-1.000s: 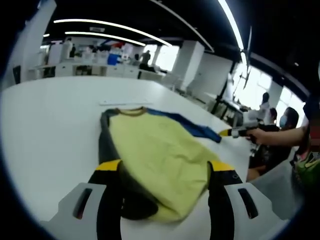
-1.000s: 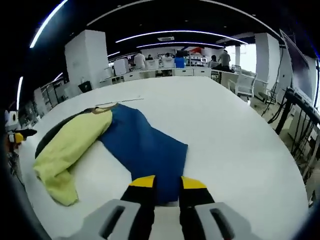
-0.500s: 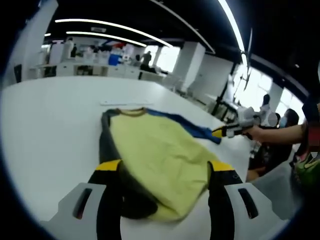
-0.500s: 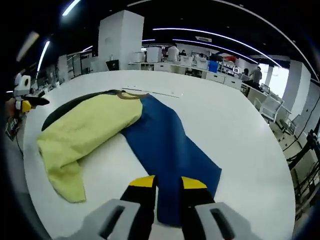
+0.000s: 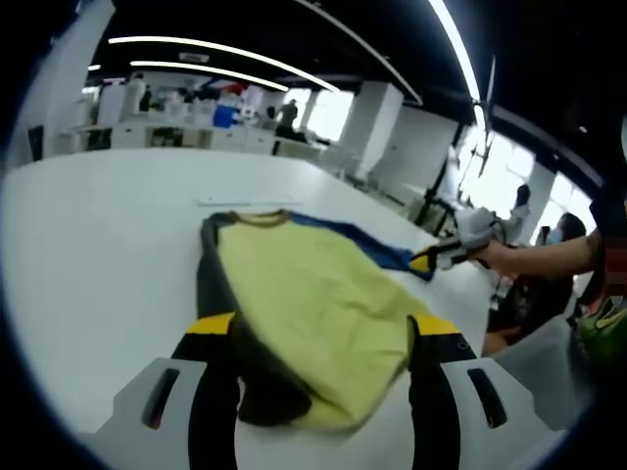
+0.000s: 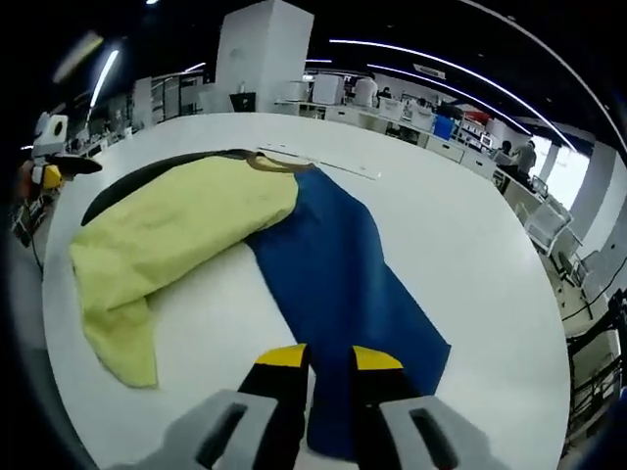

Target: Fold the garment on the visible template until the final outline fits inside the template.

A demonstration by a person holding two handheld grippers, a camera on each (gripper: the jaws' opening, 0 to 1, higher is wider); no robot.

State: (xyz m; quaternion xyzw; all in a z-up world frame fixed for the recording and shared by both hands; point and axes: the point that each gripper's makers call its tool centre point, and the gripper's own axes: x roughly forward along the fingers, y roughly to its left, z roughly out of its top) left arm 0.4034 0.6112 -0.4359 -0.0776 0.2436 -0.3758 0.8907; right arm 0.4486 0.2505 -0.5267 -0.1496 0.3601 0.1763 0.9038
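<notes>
A garment lies on the white table (image 5: 88,255), with a yellow panel (image 5: 304,294) folded over a dark grey side (image 5: 211,284) and a blue part (image 5: 362,243). My left gripper (image 5: 321,328) hangs open, its jaws wide apart on either side of the garment's near end. My right gripper (image 6: 330,357) is shut on the hem of the blue panel (image 6: 333,274), which stretches away to the collar (image 6: 269,162). From the left gripper view, the right gripper (image 5: 431,259) sits at the blue corner in a person's hand (image 5: 495,253). The left gripper (image 6: 44,168) shows at the table's far left.
A thin pale strip (image 6: 318,164) lies on the table just beyond the collar (image 5: 257,218). The table edge curves close behind the garment's near end. Desks, chairs and people stand around the room in the background.
The right gripper, still holding the blue hem, has shifted a little toward the garment, and the blue panel now lies longer and straighter. The left gripper has stayed put and open.
</notes>
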